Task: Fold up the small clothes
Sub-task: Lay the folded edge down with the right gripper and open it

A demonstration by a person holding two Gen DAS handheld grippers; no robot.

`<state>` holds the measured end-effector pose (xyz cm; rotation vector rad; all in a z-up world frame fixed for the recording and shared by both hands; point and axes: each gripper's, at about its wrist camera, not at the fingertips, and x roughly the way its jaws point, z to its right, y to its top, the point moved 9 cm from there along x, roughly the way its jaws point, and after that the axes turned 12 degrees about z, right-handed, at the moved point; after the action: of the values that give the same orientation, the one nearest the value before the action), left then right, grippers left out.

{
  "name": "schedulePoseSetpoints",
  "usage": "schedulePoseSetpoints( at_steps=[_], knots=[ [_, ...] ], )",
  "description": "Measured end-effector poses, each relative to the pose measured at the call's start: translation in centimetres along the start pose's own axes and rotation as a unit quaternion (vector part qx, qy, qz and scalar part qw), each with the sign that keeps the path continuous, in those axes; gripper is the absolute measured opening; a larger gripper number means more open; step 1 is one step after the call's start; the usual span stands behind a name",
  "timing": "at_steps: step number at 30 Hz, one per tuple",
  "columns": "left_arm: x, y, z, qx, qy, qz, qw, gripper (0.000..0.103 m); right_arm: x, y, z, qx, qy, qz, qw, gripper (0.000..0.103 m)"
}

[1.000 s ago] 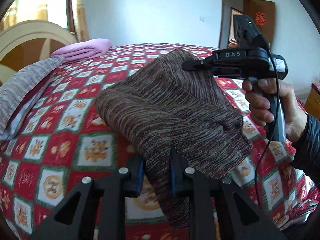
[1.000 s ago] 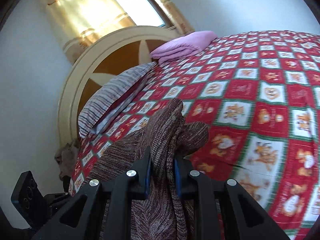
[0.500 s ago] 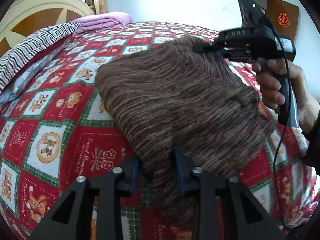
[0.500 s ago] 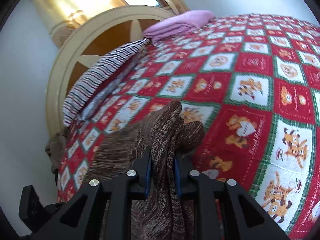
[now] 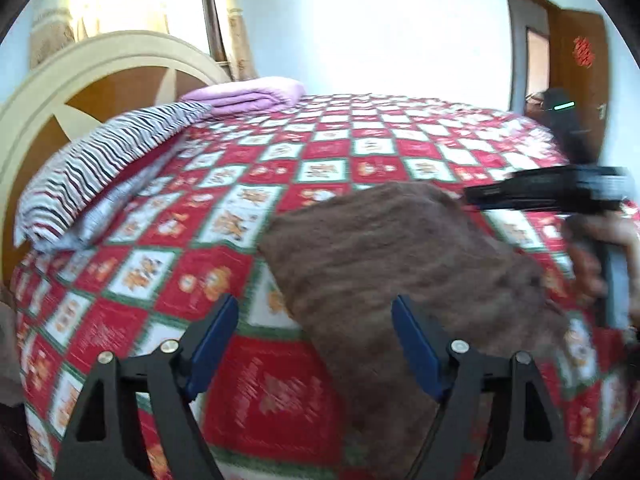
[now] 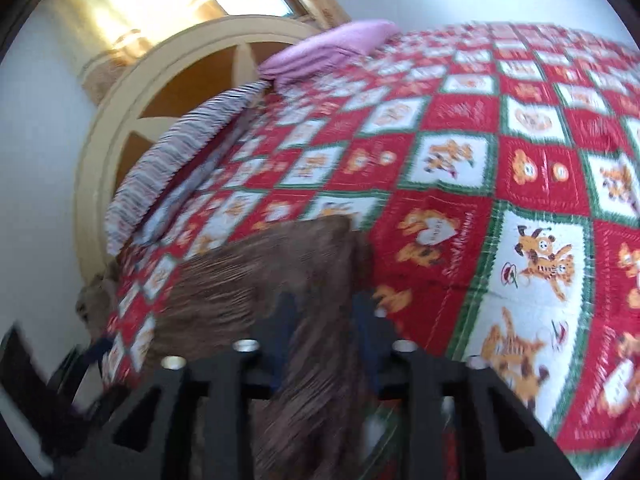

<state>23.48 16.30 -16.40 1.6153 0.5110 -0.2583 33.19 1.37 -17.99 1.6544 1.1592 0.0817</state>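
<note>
A brown knitted garment (image 5: 400, 264) lies folded on the red patterned bedspread (image 5: 280, 160). My left gripper (image 5: 316, 332) is open, its blue pads spread apart, with the garment's near edge lying between them. In the right wrist view the garment (image 6: 272, 280) runs between the fingers of my right gripper (image 6: 324, 312), which looks slightly parted around the cloth; the frame is blurred. The right gripper also shows in the left wrist view (image 5: 560, 192), at the garment's far right corner, held by a hand.
A striped pillow (image 5: 100, 168) and a folded pink blanket (image 5: 248, 94) lie near the round headboard (image 5: 60, 92) at the left. A brown door (image 5: 576, 72) stands at the far right. The bedspread stretches wide beyond the garment (image 6: 520, 160).
The garment has been lowered onto the bed. My left gripper has opened and let go of it. My right gripper's fingers have parted a little.
</note>
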Motion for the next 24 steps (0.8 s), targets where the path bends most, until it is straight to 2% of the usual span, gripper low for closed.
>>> schedulePoseSetpoints(
  at_steps=[2,6,7,10,13,24],
  knots=[
    [1.7,-0.2,-0.6,0.010,0.021,-0.008,0.9997,0.082,-1.8,-0.8,-2.2,-0.027,0.022,0.009,0.999,0.040],
    [4.2,-1.4,-1.2,0.010,0.046,-0.022,0.9987,0.082,-3.4,-4.4,-4.5,-0.074,0.014,-0.010,0.997,0.038],
    [4.5,-1.7,-1.2,0.009,0.049,-0.025,0.9984,0.083,-3.4,-5.4,-4.4,-0.081,0.004,-0.017,0.997,0.032],
    [5.1,-2.0,-1.2,0.011,0.062,-0.027,0.9976,0.089,-3.1,-7.4,-2.9,-0.084,-0.023,-0.035,0.996,0.027],
    [5.6,-2.4,-1.2,0.016,0.077,-0.039,0.9962,0.101,-3.3,-7.7,-1.1,-0.067,-0.041,-0.032,0.996,0.026],
    [6.3,-3.3,-1.3,-0.018,0.051,-0.049,0.9974,0.103,-2.6,-8.3,0.0,-0.066,-0.055,-0.015,0.996,0.025]
  ],
)
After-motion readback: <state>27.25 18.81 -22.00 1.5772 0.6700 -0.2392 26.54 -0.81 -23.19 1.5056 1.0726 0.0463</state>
